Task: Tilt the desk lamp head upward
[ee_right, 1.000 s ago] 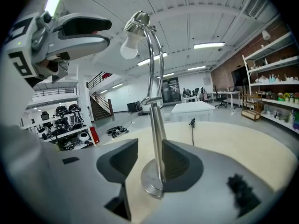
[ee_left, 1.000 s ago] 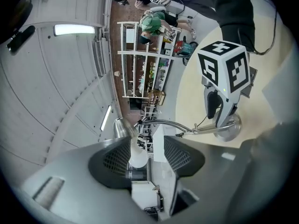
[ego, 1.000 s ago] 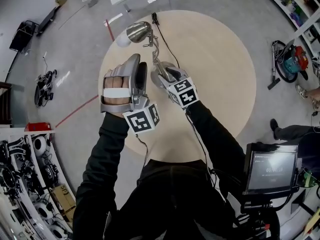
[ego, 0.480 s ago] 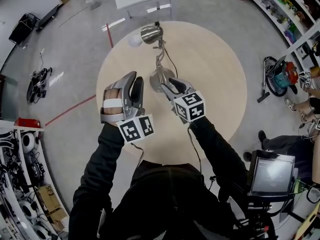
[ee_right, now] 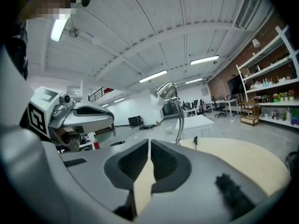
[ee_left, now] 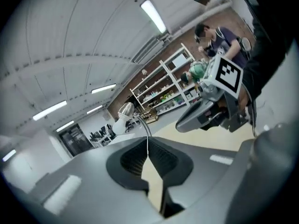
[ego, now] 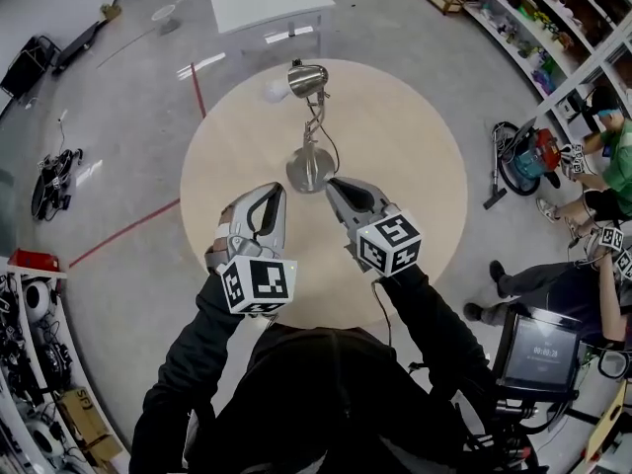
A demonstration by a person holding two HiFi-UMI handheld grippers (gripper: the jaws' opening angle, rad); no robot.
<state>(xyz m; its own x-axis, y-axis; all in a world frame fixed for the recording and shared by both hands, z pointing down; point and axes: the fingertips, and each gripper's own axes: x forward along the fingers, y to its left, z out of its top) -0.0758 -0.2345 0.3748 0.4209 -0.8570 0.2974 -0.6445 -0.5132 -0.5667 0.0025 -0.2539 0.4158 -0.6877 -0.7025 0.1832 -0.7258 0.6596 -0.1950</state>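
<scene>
Room: workshop w/ grey floor, shelving along the walls.
Surface: round table [ego: 415,166], pale wood; the ref. for all places below.
Desk lamp [ego: 318,126]: on table, base [ego: 307,171] near centre; long axis runs up the neck, leaning toward the far edge.
Left gripper [ego: 269,194]: over table's near half; jaws together, nothing between.
Right gripper [ego: 334,184]: same zone, just short of base; jaws closing, nearly together, nothing between.
Lamp head [ego: 307,80]: by table's far edge; mouth points down and toward table's left side.
Handling (est.): polished metal, stiff, prob. slippery, light; weighted base.
Hold (est.): pinch head's shell near the joint; steady neck or base w/ other gripper.
</scene>
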